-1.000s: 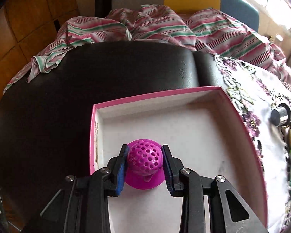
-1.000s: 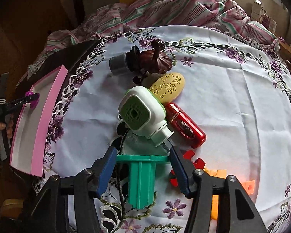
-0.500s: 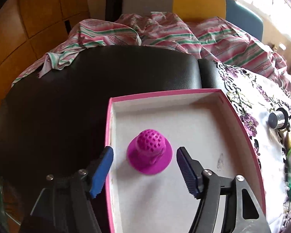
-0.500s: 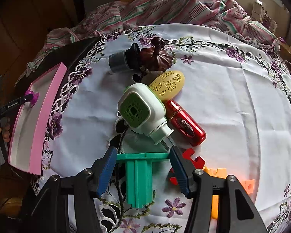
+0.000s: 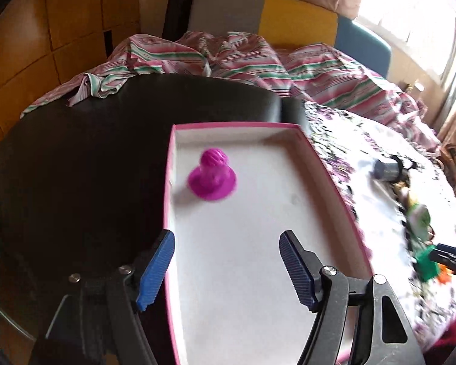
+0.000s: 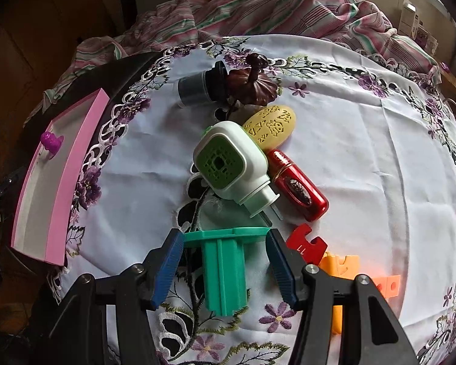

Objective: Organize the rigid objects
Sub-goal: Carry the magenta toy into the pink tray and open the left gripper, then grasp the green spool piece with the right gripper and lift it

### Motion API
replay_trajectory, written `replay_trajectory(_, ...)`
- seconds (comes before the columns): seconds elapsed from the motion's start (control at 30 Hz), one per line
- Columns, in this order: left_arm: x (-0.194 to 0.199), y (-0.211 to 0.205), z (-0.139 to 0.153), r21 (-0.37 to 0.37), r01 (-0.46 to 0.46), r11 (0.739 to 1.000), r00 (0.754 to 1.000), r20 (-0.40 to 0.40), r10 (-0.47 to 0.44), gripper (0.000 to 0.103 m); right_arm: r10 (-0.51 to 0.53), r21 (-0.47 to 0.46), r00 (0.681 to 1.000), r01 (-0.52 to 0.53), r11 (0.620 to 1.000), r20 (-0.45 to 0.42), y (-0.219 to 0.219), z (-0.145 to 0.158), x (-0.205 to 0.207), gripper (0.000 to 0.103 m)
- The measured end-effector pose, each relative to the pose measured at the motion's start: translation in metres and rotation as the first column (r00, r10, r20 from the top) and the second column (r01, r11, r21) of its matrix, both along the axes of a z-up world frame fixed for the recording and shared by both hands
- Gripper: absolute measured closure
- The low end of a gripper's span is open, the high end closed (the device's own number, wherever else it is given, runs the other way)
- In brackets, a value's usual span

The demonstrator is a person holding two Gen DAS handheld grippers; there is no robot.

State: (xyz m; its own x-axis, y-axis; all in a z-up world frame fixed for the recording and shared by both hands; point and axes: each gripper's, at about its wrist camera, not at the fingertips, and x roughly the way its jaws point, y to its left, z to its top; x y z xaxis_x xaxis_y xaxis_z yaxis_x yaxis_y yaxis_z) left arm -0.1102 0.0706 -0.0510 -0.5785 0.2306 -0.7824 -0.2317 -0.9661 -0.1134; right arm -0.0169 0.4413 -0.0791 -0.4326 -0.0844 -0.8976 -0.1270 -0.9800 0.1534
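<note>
- Surface (image 6: 364, 140) under its embroidered cloth carries our pile of rigid pieces, just beside the pink box (image 5: 334, 188) at its left edge.
- Inside that box stands the magenta knob (image 5: 212, 176), ahead of our left hand-held gripper (image 5: 226, 269), whose jaws are opening with nothing between them.
- Our right hand-held gripper (image 6: 225, 269) brackets the green plastic piece (image 6: 225, 270), pads against its flange; its long axis runs toward us, so we judge the box lies well to the left.
</note>
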Motion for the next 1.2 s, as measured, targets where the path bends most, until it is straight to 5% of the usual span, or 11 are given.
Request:
replay_trajectory(0.27,0.050,0.015,0.011,-0.031,0.073,0.997,0.996,-0.057,-0.075,0.027,0.026,0.073,0.994,-0.034,0.997,0.109,-0.016,-0.020,-0.003,0.047)
replay_trajectory(0.3,0.055,0.015,0.012,-0.035,0.080,0.996,0.995,-0.062,-0.082,0.027,0.023,0.102,0.992,-0.035,0.994,0.121,-0.018,-0.024,-0.005,0.065)
replay_trajectory(0.33,0.060,0.016,0.013,-0.038,0.084,0.996,0.994,-0.065,-0.086,0.026,0.017,0.136,0.993,-0.034,0.990,0.119,-0.020,-0.026,-0.006,0.073)
replay_trajectory(0.63,0.086,0.001,0.024,-0.038,0.056,0.998,0.993,-0.106,-0.059,0.023,-0.001,0.101,0.995,-0.009,0.995,0.102,-0.022,-0.029,-0.006,0.073)
replay_trajectory(1.2,0.091,-0.037,0.023,-0.008,-0.049,0.999,0.994,-0.097,0.048,0.023,-0.056,0.205,0.995,0.038,0.978,0.082,-0.040,-0.026,-0.011,0.073)
